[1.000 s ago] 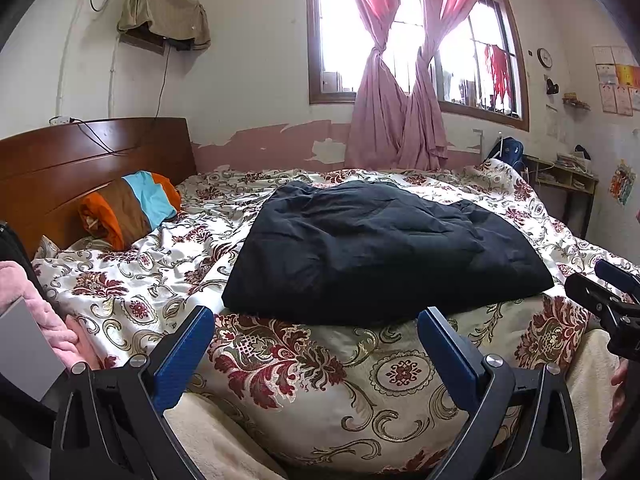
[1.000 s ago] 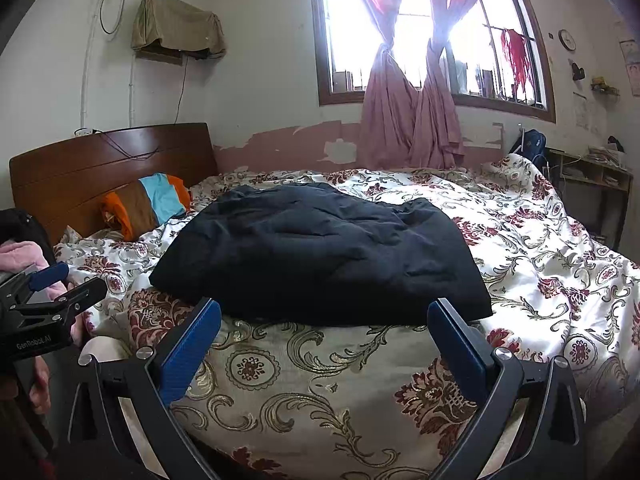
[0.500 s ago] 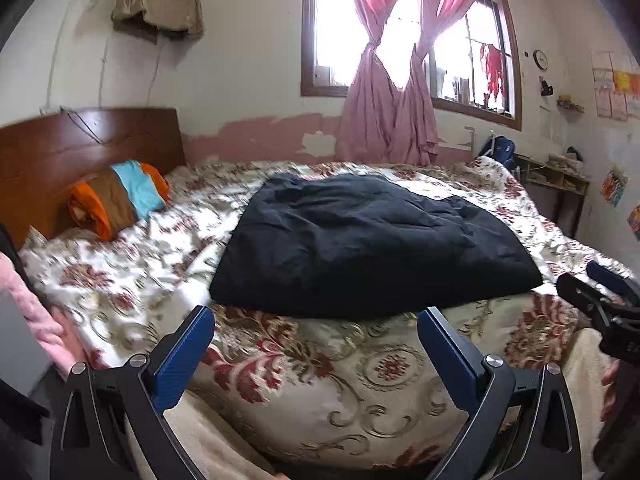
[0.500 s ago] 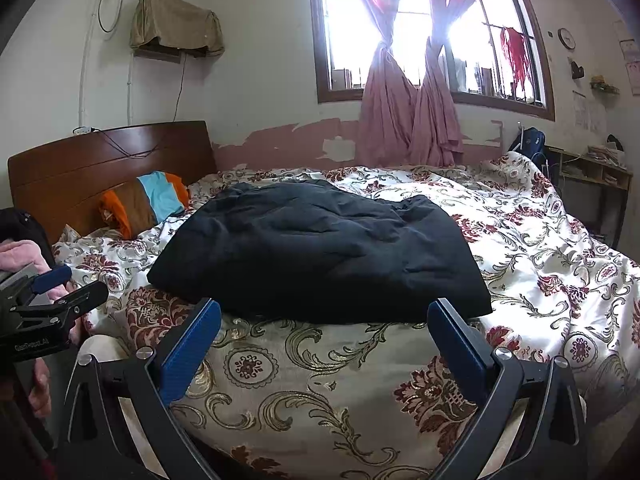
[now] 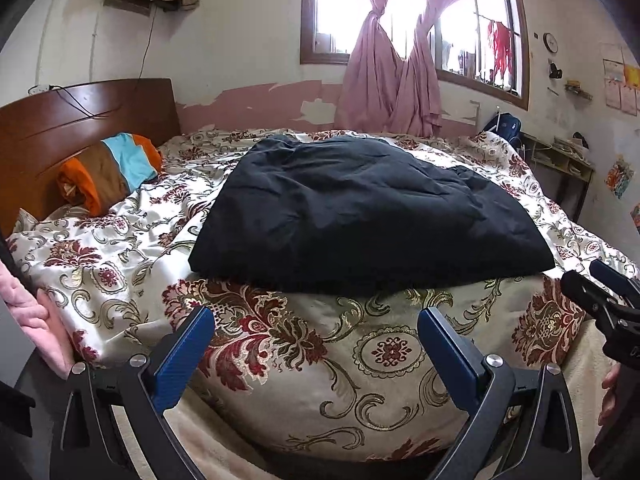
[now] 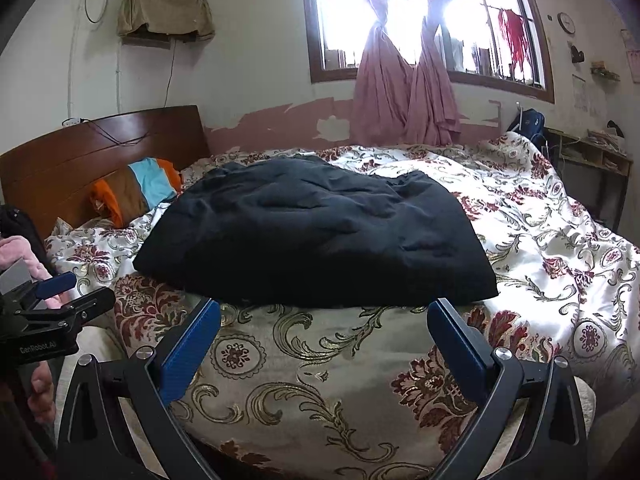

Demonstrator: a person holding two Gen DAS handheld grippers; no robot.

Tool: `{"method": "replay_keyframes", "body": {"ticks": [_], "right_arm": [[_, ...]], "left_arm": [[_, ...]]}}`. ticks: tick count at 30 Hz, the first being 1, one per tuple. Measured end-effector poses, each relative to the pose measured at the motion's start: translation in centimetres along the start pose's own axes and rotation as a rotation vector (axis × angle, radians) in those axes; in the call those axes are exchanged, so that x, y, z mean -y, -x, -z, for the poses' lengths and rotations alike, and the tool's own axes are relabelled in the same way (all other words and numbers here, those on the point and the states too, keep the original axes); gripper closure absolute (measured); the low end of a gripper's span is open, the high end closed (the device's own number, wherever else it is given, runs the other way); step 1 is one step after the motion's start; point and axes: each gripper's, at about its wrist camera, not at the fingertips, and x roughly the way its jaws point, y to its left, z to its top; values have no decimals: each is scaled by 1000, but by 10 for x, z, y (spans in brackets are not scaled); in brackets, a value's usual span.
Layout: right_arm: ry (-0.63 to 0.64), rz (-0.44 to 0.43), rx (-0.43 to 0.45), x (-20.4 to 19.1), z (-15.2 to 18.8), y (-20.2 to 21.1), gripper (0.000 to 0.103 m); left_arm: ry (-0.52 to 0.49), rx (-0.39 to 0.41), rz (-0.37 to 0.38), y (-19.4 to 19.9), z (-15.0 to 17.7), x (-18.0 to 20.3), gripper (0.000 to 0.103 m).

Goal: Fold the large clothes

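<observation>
A large black garment (image 5: 360, 216) (image 6: 320, 236) lies folded into a thick rectangle on the floral bedspread (image 5: 304, 344) (image 6: 304, 360), its near edge just past the bed's front. My left gripper (image 5: 316, 344) hovers open in front of that edge, nothing between its blue pads. My right gripper (image 6: 324, 340) is also open and empty, close to the garment's near edge. Each gripper shows at the side of the other's view, the right gripper (image 5: 600, 292) at right and the left gripper (image 6: 60, 300) at left.
A striped orange, brown and blue pillow (image 5: 108, 172) leans on the wooden headboard (image 5: 80, 120). Pink curtains (image 5: 392, 76) hang at the window behind. A desk (image 5: 560, 160) stands at the far right. A pink sleeve (image 5: 32, 316) sits at the left.
Both grippers stay open and empty. The left view has shifted slightly, with the garment sitting a little further left and lower in it; the right view is nearly the same.
</observation>
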Motion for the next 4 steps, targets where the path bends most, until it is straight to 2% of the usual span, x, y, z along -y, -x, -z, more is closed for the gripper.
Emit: {"method": "replay_keyframes", "body": {"ticks": [4], "right_arm": [[-16, -2, -3, 3, 0, -9, 2]], "left_arm": [[-7, 5, -9, -6, -4, 4, 1]]}}
